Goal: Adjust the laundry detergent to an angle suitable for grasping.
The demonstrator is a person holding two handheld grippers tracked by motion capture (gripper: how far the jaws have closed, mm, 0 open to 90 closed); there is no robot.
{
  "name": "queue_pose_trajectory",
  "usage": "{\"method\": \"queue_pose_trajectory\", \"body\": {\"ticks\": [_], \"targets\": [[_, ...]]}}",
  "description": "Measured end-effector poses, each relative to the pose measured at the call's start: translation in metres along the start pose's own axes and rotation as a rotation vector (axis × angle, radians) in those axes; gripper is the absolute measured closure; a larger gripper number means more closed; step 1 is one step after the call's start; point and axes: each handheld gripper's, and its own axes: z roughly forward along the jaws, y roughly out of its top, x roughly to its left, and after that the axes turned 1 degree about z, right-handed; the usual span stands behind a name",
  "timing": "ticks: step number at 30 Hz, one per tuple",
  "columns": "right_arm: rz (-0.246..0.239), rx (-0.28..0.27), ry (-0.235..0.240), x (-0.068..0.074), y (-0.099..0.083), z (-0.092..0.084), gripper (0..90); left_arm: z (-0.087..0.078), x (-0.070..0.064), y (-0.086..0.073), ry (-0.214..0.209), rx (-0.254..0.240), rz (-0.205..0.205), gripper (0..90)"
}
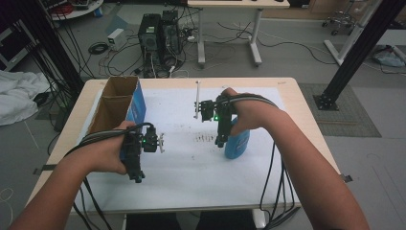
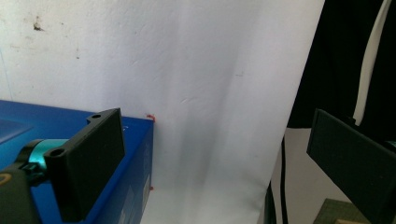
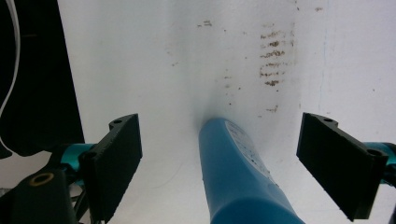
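White paper covers the worktop (image 1: 191, 182). Right tongs (image 3: 219, 163) stand wide, the blue plastic bottle (image 3: 243, 182) lying between their jaws, untouched. Left tongs (image 2: 215, 168) gape empty, a blue-sided open cardboard box (image 1: 117, 105) just beside them. Beyond, computer towers (image 1: 158, 33) sit among floor cables.

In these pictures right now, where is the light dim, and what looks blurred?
High view: dim room, the white sheet brightest. Right gripper view: the blue bottle looks soft, with a faint shadow at its tip. Left gripper view: the blue box is soft-edged, the sheet evenly lit.
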Motion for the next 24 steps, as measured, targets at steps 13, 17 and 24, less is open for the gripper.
{"method": "queue_pose_trajectory", "body": {"ticks": [13, 17, 24], "targets": [[-0.005, -0.004, 0.002, -0.001, -0.002, -0.002, 13.3, 0.002, 0.002, 0.005, -0.006, 0.002, -0.002, 4.4], [-0.009, -0.005, 0.002, 0.001, -0.001, -0.005, 13.3, 0.001, 0.0, 0.005, -0.012, 0.002, 0.009, 4.4], [-0.008, -0.017, -0.024, 0.002, 0.004, -0.028, 13.3, -0.001, 0.0, 0.002, -0.002, 0.009, 0.001, 4.4]]}}
